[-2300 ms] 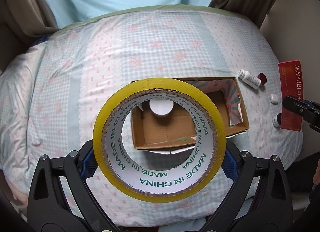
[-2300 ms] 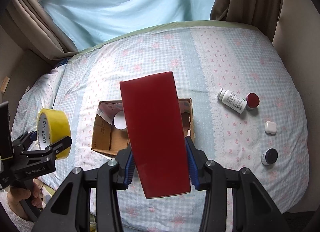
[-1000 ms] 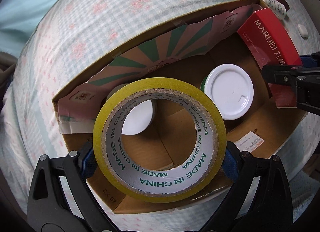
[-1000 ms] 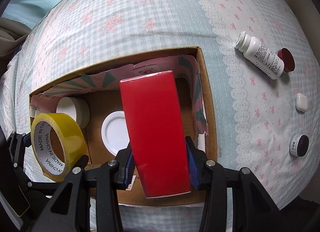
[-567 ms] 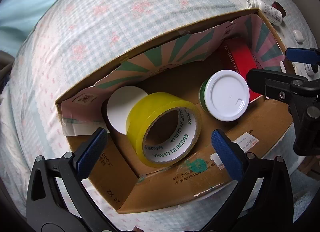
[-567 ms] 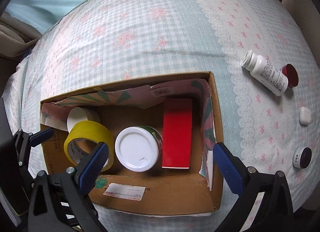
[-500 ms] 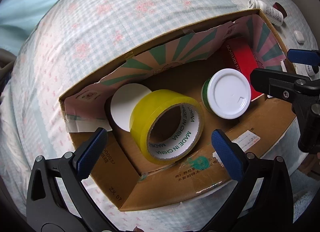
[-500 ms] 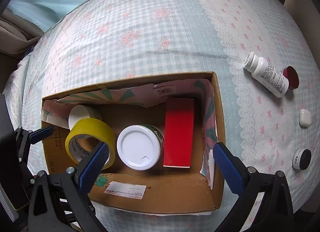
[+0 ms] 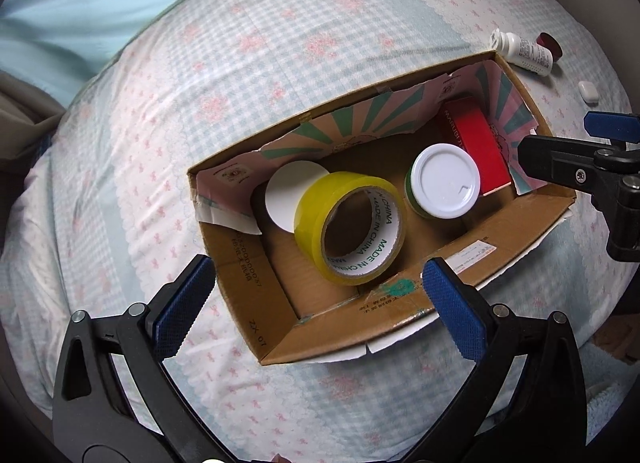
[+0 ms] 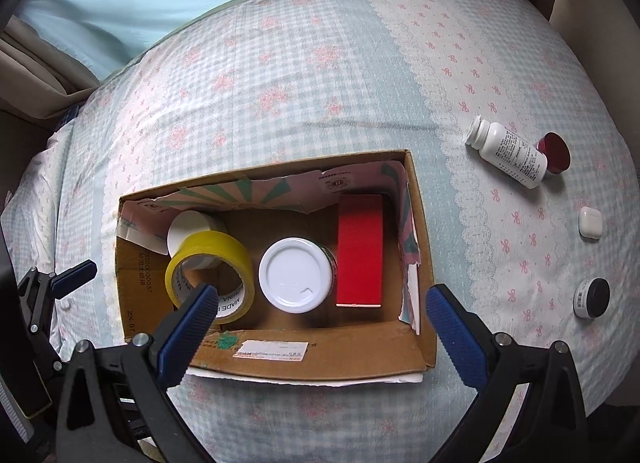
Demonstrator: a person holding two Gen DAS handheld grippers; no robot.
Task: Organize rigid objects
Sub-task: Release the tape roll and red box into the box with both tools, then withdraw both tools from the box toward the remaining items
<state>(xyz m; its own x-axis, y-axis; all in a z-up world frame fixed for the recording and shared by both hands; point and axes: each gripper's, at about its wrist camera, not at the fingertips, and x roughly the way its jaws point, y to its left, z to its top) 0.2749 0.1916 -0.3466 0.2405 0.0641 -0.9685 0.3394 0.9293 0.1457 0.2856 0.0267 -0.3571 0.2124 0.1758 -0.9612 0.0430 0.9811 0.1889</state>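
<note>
Yellow tape roll (image 9: 349, 228) beyond left claw (image 9: 316, 287)

Matt cardboard box (image 10: 320, 359), glossy yellow tape roll (image 9: 348, 223), soft cotton bedspread (image 10: 300, 75)

Soft even daylight, sharp, fisheye-warped edges

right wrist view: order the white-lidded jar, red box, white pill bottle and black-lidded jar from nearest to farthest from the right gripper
1. White-lidded jar, in the box, just ahead of the right gripper.
2. Red box, beside it, right end.
3. Black-lidded jar, on the bedspread, far right.
4. White pill bottle, upper right.
</note>
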